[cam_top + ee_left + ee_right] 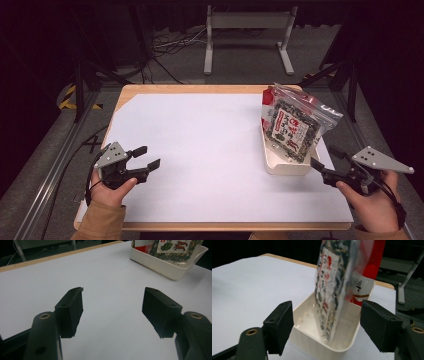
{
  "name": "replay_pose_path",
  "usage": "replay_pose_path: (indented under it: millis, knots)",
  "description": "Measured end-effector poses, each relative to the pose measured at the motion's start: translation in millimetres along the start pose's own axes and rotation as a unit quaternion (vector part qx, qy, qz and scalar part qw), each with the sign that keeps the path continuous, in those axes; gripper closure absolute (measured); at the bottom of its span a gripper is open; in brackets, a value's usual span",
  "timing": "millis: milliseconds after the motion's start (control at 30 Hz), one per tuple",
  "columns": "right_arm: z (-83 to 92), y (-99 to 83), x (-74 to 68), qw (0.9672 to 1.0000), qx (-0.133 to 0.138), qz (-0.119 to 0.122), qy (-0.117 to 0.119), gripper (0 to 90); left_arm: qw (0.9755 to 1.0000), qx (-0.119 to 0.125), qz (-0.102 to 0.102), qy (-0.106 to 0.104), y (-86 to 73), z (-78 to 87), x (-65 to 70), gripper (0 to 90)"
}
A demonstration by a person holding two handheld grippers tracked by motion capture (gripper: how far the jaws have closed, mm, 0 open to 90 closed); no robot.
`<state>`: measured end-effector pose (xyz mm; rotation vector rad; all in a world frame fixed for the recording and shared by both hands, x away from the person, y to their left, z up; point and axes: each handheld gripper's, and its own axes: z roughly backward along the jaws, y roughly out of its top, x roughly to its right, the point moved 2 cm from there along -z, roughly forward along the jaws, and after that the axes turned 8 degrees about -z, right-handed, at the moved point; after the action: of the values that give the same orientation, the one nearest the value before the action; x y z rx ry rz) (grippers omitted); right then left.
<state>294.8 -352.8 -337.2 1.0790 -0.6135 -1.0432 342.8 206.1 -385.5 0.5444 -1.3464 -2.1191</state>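
White tray [287,167] sits at the right of the table [200,150], a clear snack bag [295,125] standing in it. Both jaws gape empty — left gripper [145,157] well apart, right gripper [327,157] just beside the tray. Likely an approach; next, closing on the bag.

**Work surface and the items resting directly on it**

A light wooden table [195,89] with rounded corners carries a large white sheet [200,150] that covers nearly all of its top, leaving a wood margin exposed along the far and near edges. Directly on the sheet, toward the right far side, stands a cream-white rectangular plastic tray [285,167]; its rim and walls also appear in the left gripper view [172,271] and right gripper view [312,340].
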Motion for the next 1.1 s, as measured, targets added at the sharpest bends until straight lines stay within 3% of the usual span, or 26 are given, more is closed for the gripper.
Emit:
replay_pose_path:
  millis: [67,100,133,200,267,300,367,400,433,533,733,933,1100]
  knots:
    - [3.4,-1.2,-9.1,0.9999,0.002,0.006,0.011,27.4,1.0,0.0,0.005,-0.002,0.0,-0.3,1.1,33.7]
    - [3.8,-1.6,-18.5,0.9995,0.004,0.009,0.03,27.4,1.0,0.001,0.002,0.0,0.1,0.3,-0.1,33.6]
    - [3.8,-1.6,-18.5,0.9995,0.004,0.009,0.03,27.4,1.0,0.001,0.002,0.0,0.1,0.3,-0.1,33.6]
    - [-1.7,-2.5,-32.0,0.998,0.005,0.019,0.06,27.2,1.0,0.003,0.005,0.0,-0.5,2.6,-1.7,33.5]
    - [-5.4,-3.2,-36.1,0.9974,0.005,0.024,0.068,27.2,1.0,0.003,0.009,0.001,-1.0,3.4,-1.6,33.3]
    - [-14.4,-5.1,-44.4,0.9956,0.008,0.034,0.087,27.2,1.0,0.002,0.006,0.002,-1.4,4.3,-2.1,33.3]
    - [-18.5,-5.6,-47.6,0.9947,0.01,0.036,0.096,27.2,1.0,0.001,0.002,0.003,-1.7,4.9,-2.6,33.2]
    - [-32.2,-7.3,-56.8,0.9923,0.011,0.037,0.117,28.0,1.0,0.001,0.004,0.002,-2.1,4.9,-2.0,33.2]
    - [-32.2,-7.3,-56.8,0.9923,0.011,0.037,0.117,28.0,1.0,0.001,0.003,0.0,-2.3,4.8,-1.7,33.2]
    - [-53.5,-7.9,-69.7,0.989,0.011,0.03,0.144,30.6,1.0,0.0,0.0,-0.005,-3.1,3.1,0.1,33.2]
    - [-92.2,-12.0,-84.5,0.9856,-0.016,0.048,0.162,30.2,0.9995,-0.007,-0.021,-0.022,-5.1,-0.6,2.1,32.8]
    - [-122.1,-23.5,-97.8,0.9821,-0.034,0.036,0.182,30.7,0.9991,-0.015,-0.02,-0.033,-10.5,-2.5,1.6,32.1]
    - [-139.6,-35.5,-108.0,0.9808,-0.048,0.043,0.184,31.5,0.9989,-0.018,-0.022,-0.038,-13.2,-6.9,2.5,31.8]
